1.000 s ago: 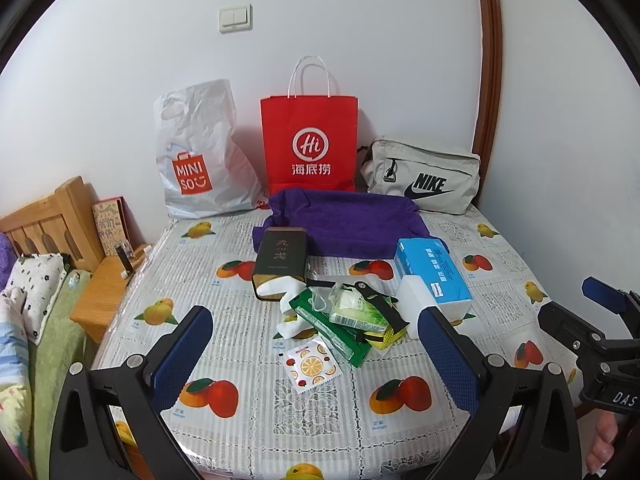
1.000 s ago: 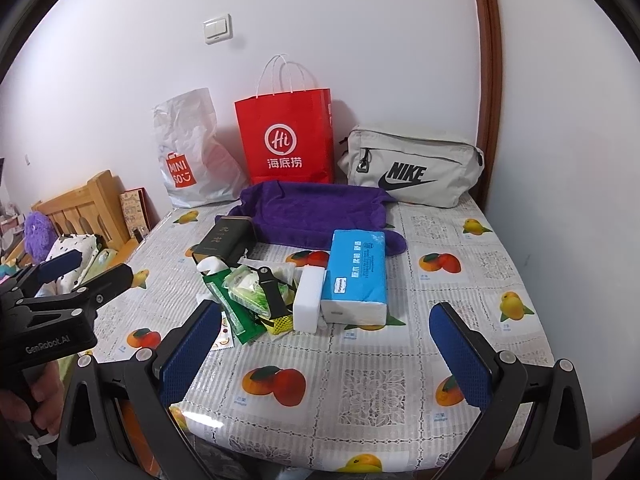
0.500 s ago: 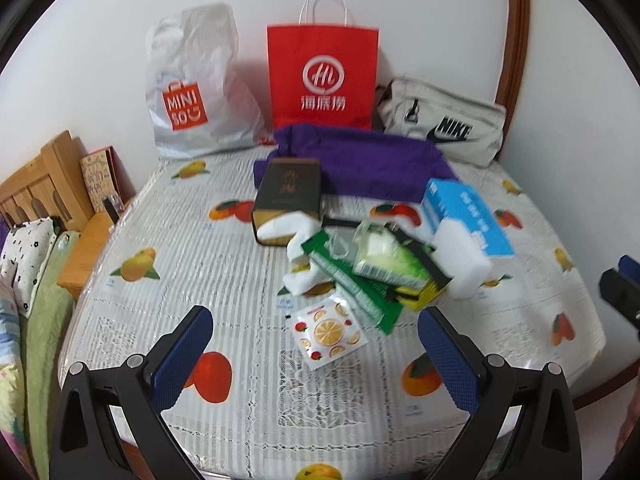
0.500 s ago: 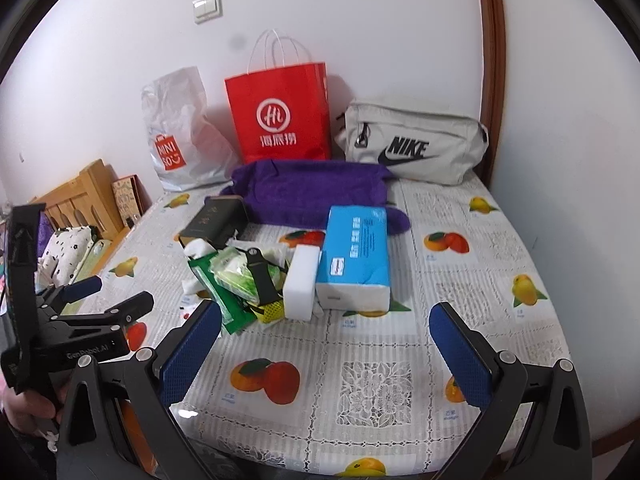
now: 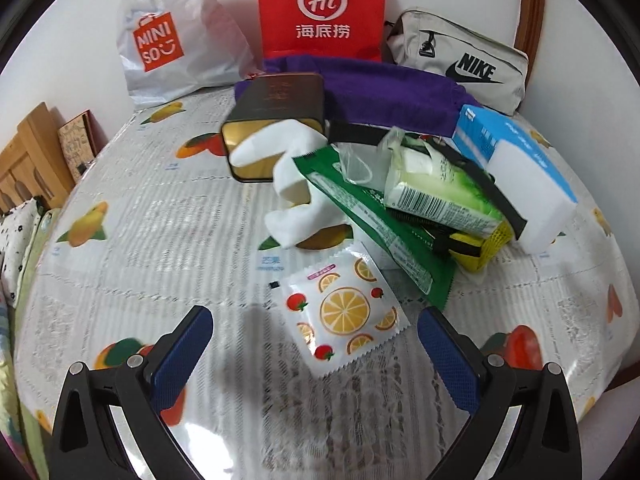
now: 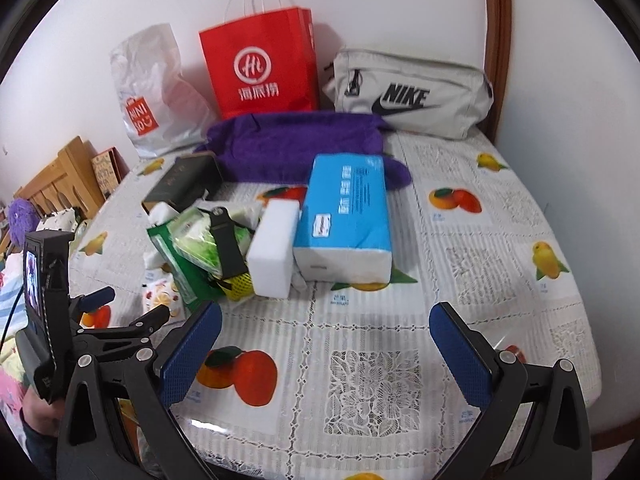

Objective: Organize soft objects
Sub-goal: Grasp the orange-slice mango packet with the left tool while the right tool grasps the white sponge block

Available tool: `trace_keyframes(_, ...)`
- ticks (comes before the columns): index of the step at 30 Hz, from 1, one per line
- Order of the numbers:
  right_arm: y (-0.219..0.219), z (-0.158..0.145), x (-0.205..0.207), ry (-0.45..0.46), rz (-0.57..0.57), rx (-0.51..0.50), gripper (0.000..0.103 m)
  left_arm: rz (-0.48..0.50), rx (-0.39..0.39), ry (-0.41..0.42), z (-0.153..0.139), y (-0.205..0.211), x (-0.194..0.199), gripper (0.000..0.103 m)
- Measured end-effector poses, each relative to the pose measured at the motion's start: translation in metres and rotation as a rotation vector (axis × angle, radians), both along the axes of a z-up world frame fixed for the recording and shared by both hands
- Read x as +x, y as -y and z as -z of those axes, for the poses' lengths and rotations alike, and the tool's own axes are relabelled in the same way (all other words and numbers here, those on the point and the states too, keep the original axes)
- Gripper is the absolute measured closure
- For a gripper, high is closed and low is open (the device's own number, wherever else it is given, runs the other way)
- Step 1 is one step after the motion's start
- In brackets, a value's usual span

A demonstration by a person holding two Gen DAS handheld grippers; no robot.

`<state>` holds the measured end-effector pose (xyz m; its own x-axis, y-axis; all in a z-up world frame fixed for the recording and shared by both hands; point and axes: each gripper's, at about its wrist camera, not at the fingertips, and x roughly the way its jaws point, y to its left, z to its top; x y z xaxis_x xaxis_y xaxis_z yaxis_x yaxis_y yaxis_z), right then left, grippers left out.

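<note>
left claw [image 5: 314, 330]: jaws spread wide, gripping nothing, low in frame over the table [image 5: 120, 248]
fruit-print sachet [image 5: 342, 312]: flat on table, frame center, between the blue pads, just above the fingertips; contact unclear, probably apart
pile: green pouch [image 5: 372, 232], wipes pack [image 5: 444, 196], white sponge block [image 5: 536, 200], upper right of sachet
right claw [image 6: 326, 338]: spread, empty, bottom of frame
blue tissue pack [image 6: 344, 216]: frame center, well above right claw

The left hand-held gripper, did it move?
Yes. The left hand-held gripper went forward and down toward the fruit-print packet; the red bag on the wall side now looms larger.
</note>
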<state>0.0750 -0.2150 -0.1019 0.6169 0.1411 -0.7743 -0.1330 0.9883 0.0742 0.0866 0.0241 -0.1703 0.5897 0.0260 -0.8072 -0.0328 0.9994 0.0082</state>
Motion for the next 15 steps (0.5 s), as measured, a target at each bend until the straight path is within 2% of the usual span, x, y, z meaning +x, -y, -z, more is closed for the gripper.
trace_keyframes(4,-0.001,0.016,0.010,-0.035,0.000,-0.002,0.000,0.017,0.023,-0.006,0.013,0.004,0.006,0.004)
trace_keyframes(6,0.000,0.023,0.015,-0.054,0.004,-0.001,0.001,0.027,0.019,-0.017,0.020,0.004,0.007,0.002)
trace_keyframes(15,-0.008,0.041,0.027,-0.098,-0.015,0.028,0.001,0.031,0.004,-0.004,0.020,0.003,0.016,0.000)
